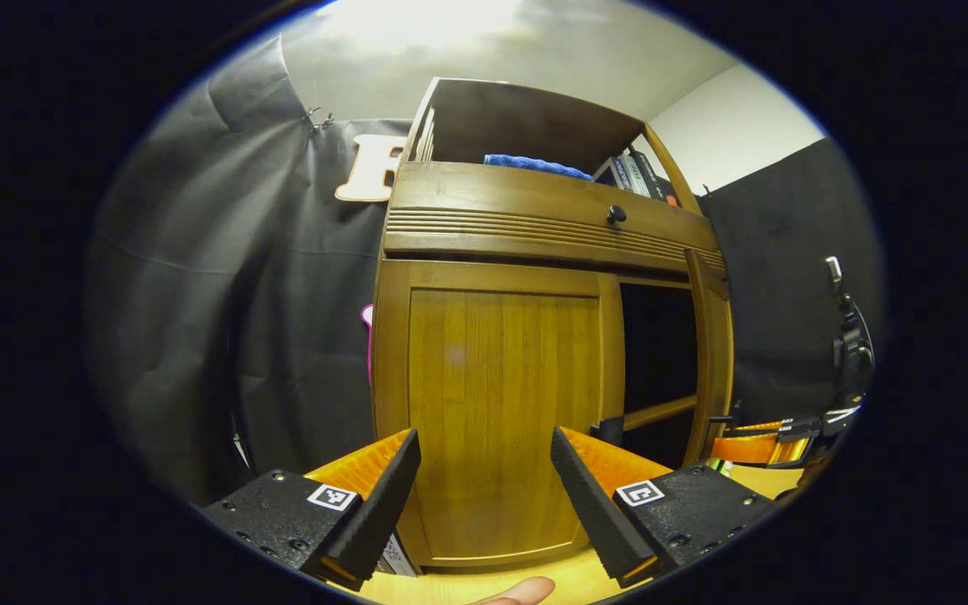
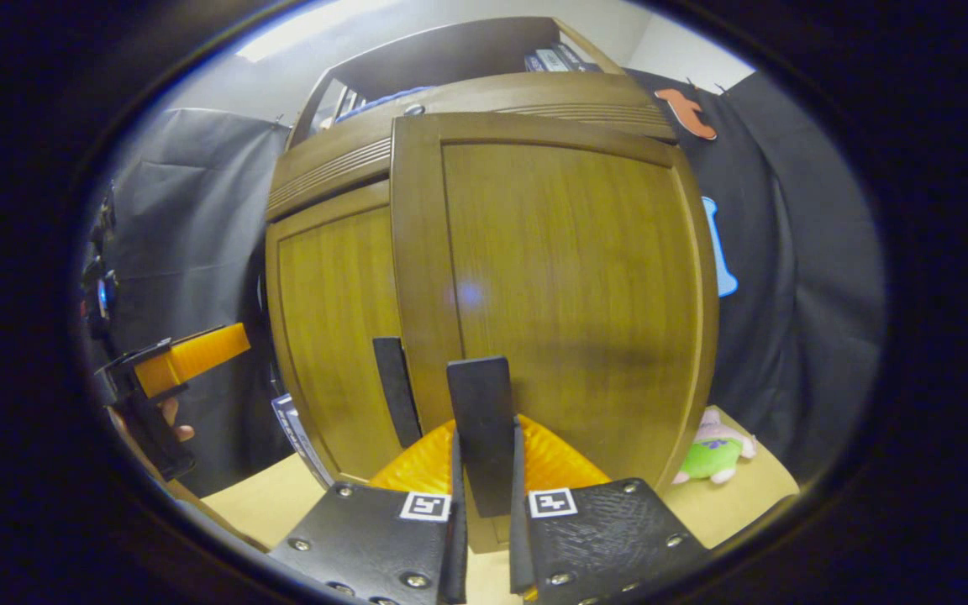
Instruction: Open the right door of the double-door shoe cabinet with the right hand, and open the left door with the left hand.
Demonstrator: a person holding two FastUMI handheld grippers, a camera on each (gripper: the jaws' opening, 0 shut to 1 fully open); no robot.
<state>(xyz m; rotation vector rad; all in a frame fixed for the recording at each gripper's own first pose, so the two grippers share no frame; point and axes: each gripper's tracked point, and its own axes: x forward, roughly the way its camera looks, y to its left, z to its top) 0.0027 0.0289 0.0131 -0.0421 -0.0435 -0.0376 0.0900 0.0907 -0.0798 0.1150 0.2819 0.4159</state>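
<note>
1. Left gripper view looked at the cabinet (image 1: 534,244) head-on, with the left door (image 1: 501,412) shut and flat at the centre.
2. At 3 o'clock of that door the right door (image 1: 709,361) stood swung out, seen nearly edge-on, with a dark opening and a shelf rail between the two.
3. The left gripper (image 1: 486,487) sat at 6 o'clock with its fingers spread wide, nothing between them, and short of the left door.
4. A fingertip (image 1: 522,591) showed at the very bottom, on the light table (image 1: 572,580).
5. The drawer knob (image 1: 616,214) sat above the doors at 1 o'clock; a blue cloth (image 1: 534,165) and books (image 1: 631,172) lay in the open top shelf.
6. The right gripper (image 1: 774,441) and its holder showed at 4 o'clock, beside the open door's edge.
7. In the right gripper view, the right door (image 2: 568,294) filled the centre, angled out from the cabinet front.
8. The right gripper (image 2: 484,504) at 6 o'clock had its fingers pressed on the dark handle (image 2: 482,433) of that door.
9. The left door (image 2: 328,336) lay at 9 o'clock, closed, with its own handle (image 2: 393,386) along its inner edge.
10. The left gripper (image 2: 190,357) and a hand (image 2: 169,420) hung at 8 o'clock, apart from the cabinet.
11. A plush toy (image 2: 715,454) lay on the table at 4 o'clock.
</note>
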